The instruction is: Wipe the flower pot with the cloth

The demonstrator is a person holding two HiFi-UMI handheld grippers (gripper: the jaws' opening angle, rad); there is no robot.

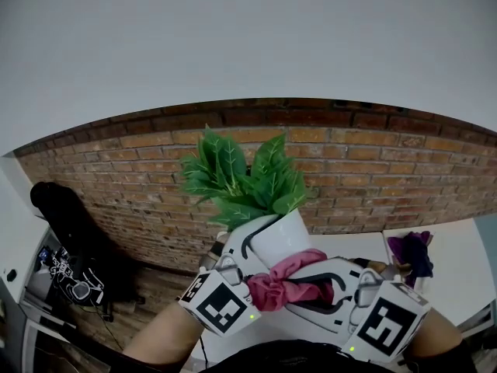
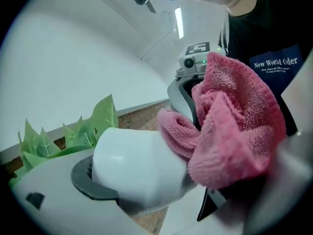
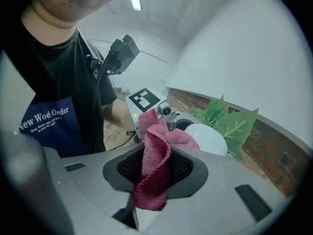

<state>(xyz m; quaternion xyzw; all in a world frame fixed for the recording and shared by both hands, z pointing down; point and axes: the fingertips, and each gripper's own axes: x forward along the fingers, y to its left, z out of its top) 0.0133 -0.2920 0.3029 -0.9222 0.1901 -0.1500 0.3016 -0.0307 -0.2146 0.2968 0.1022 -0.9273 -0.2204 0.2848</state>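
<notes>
Flower pot (image 1: 285, 235) is held tilted, clamped between the left tongs (image 1: 258, 245); the pink cloth (image 1: 292, 283), pinched in the right tongs (image 3: 154, 169), is pressed against its side.

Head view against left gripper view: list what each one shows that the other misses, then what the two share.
Only the head view shows the brick wall behind the plant, and a purple cloth lying on a white table to the right.

Only the left gripper view shows the ceiling light strip and the printed blue patch on the person's dark shirt.

Both show the white flower pot, its green leaves, and the pink cloth bunched against the pot's side.
</notes>
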